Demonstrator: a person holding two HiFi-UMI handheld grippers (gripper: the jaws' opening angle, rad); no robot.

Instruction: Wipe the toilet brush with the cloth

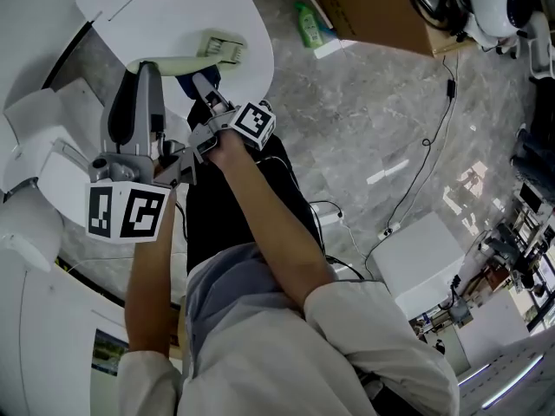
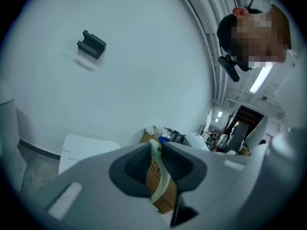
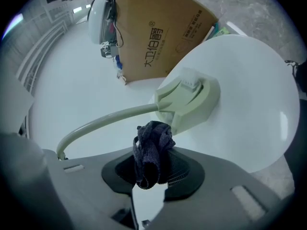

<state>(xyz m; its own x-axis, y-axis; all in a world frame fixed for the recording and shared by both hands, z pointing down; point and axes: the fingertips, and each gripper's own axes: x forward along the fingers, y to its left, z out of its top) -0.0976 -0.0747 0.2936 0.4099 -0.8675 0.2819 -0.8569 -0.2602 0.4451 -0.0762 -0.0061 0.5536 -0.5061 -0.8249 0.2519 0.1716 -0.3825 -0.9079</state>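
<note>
L gripper [image 2: 154, 166] clamped tight on handle of pale green toilet brush [image 3: 188, 101], holding it over white toilet lid [image 3: 254, 80], at 11 o'clock in head view. R gripper [image 3: 153, 169] pinches bunched dark blue cloth [image 3: 152, 145]. Cloth sits just beside brush head, at its 7 o'clock; contact unclear. Judgement: both items in hand, wiping barely begun; head & handle prob. left to rub. Cardboard box [image 3: 158, 32] beyond, 12 o'clock.

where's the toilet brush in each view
head view: toilet brush at top, left of centre.
left gripper view: toilet brush pinched between the jaws, bottom centre.
right gripper view: toilet brush at centre, above the cloth.
shared landmark: cardboard box.
</note>
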